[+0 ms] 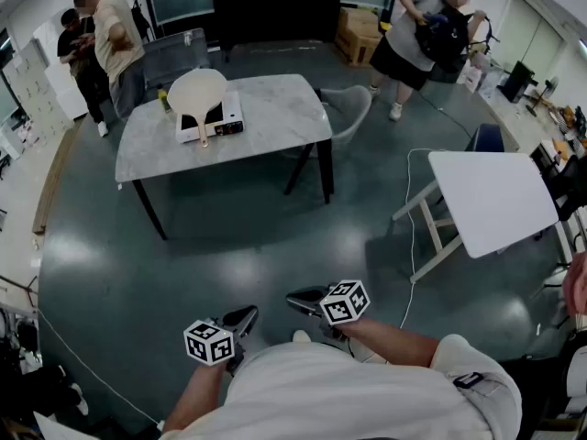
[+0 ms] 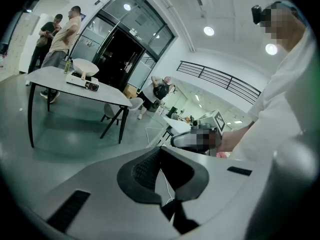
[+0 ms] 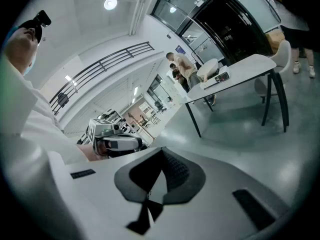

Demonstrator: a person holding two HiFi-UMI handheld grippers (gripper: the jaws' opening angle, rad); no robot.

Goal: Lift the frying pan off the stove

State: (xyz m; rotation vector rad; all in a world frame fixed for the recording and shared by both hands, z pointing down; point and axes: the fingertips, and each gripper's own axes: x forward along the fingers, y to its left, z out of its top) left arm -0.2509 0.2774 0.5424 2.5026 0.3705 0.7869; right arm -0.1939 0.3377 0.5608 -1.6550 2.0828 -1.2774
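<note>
Left tongs (image 1: 246, 315) and right tongs (image 1: 295, 298) closed; one frying pan (image 1: 196, 92), one stove (image 1: 230, 117).

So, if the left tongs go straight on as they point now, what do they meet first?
Probably nothing near: bare floor lies ahead of the left tongs. The right tongs sit just right of that line; depth is unclear.

In the upper middle of your head view stands a pale marble worktop (image 1: 275, 108) on dark legs, with a grey chair (image 1: 351, 113) just beside its right end. To your right sits a white table (image 1: 491, 195), tilted in the frame, and a white cable (image 1: 407, 191) trails over the grey floor (image 1: 229, 255) near it. Two people (image 1: 110, 39) stand at upper left, another person (image 1: 417, 35) bends by cardboard boxes (image 1: 359, 33) at the top.
</note>
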